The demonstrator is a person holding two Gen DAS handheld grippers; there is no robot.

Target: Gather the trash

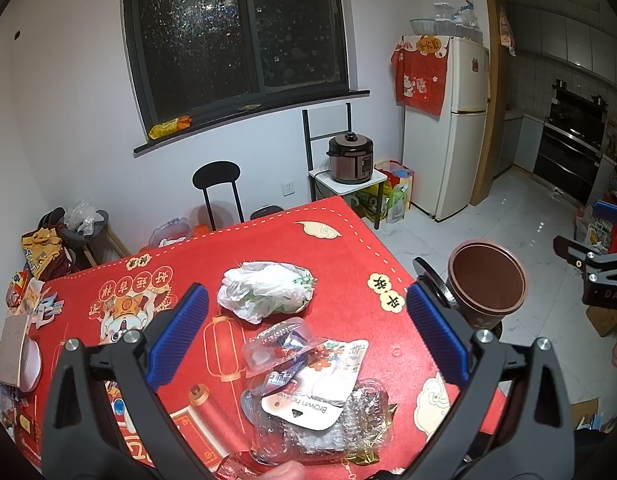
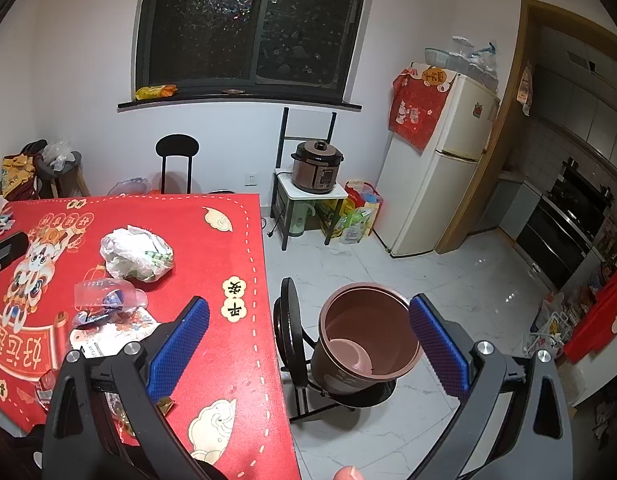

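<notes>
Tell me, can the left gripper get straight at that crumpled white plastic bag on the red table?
Probably yes. The left gripper has its jaws open, and the white plastic bag lies just ahead with nothing on top; only the clear wrappers sit nearer.

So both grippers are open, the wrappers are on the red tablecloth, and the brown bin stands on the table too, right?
Not quite. The right wrist view shows the brown bin sitting on a black chair beside the table, not on it. The left gripper and right gripper are open, and the wrappers lie on the red tablecloth.

Red festive tablecloth [image 1: 348, 240], brown bin [image 2: 368, 332], seemingly white bag [image 1: 264, 288]
</notes>
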